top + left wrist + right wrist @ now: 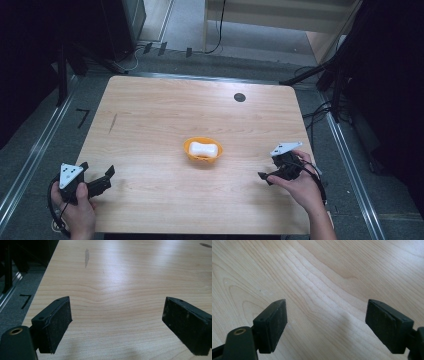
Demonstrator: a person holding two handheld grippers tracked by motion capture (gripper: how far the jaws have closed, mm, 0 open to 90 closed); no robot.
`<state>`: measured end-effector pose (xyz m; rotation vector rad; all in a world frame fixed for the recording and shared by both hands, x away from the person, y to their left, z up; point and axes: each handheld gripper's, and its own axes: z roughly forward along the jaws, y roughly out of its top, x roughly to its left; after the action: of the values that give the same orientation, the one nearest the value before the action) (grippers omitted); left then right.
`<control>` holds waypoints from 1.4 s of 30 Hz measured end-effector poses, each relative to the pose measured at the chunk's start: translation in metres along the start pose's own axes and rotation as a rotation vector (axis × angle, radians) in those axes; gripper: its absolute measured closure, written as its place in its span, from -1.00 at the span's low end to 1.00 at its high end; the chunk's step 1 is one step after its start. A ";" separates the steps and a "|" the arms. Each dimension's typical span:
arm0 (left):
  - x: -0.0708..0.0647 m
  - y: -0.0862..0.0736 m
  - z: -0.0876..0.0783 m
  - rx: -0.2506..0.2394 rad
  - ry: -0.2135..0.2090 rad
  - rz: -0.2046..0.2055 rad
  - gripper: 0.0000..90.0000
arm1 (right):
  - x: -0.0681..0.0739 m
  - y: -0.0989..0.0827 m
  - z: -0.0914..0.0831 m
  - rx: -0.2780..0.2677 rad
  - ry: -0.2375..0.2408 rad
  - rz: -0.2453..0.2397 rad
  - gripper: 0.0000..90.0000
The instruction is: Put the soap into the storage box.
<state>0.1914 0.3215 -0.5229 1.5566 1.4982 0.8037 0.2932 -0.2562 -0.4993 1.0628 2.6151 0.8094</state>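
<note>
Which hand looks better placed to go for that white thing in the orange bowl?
Probably right. The right gripper sits nearer the bowl holding the white block; the left gripper is farther off by the table's near left corner. Both are open and empty.

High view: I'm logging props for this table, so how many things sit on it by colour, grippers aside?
Orange round plastic bowl: 1
White rounded soap-like block, lying in the bowl: 1
Total: 2

Pale wooden table [150, 125] — dark round mark [239, 97] near far edge.
</note>
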 end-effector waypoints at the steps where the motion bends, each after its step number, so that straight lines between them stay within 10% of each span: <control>1: 0.000 0.000 0.000 0.001 -0.001 0.000 -0.80 | -0.001 -0.004 -0.001 -0.006 0.002 0.016 -0.60; 42: -0.001 -0.001 -0.001 -0.007 0.001 0.016 -0.80 | -0.020 -0.127 -0.033 -0.222 -0.066 0.276 -0.80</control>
<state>0.1901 0.3202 -0.5228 1.5650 1.4838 0.8179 0.2218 -0.3586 -0.5435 1.3745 2.2886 1.0725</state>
